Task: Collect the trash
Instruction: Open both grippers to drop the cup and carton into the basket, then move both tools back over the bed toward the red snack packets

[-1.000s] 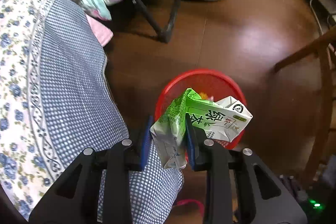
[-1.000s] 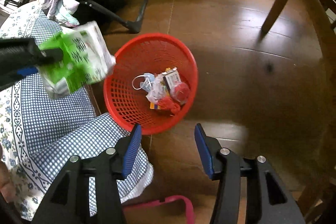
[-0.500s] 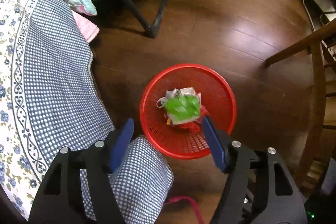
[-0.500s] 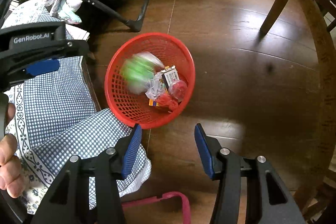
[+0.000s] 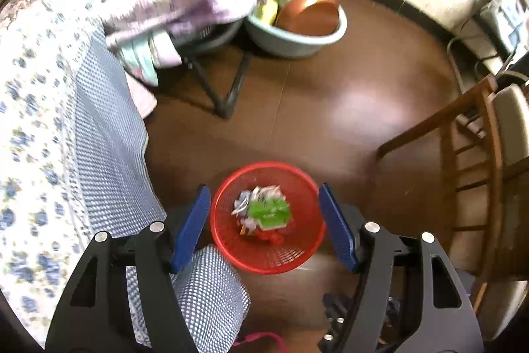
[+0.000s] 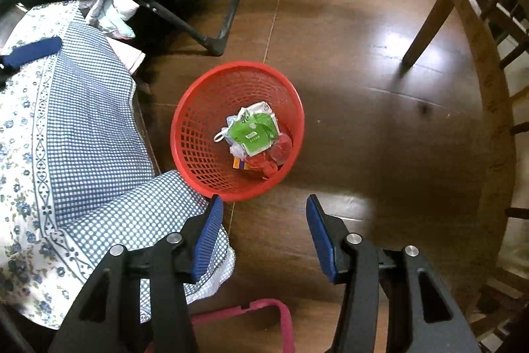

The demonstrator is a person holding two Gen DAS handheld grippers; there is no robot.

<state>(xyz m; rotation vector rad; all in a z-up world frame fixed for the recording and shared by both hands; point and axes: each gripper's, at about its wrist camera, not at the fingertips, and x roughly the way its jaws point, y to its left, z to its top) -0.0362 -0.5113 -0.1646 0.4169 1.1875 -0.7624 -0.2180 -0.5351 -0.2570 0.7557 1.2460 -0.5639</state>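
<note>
— Where's the crumpled green-and-white drink carton (image 6: 254,130)?

— In the round red plastic mesh basket (image 6: 195,134) on the brown floor. Left tongs (image 5: 264,214) point steeply down above it, spread and empty; right tongs (image 6: 261,220) hang apart, empty, nearby.

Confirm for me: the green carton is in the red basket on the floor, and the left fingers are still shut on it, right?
Not quite. The green carton does lie in the red basket, but the left gripper has just opened and holds nothing; its fingers stand apart above the basket, as the left wrist view shows.
</note>
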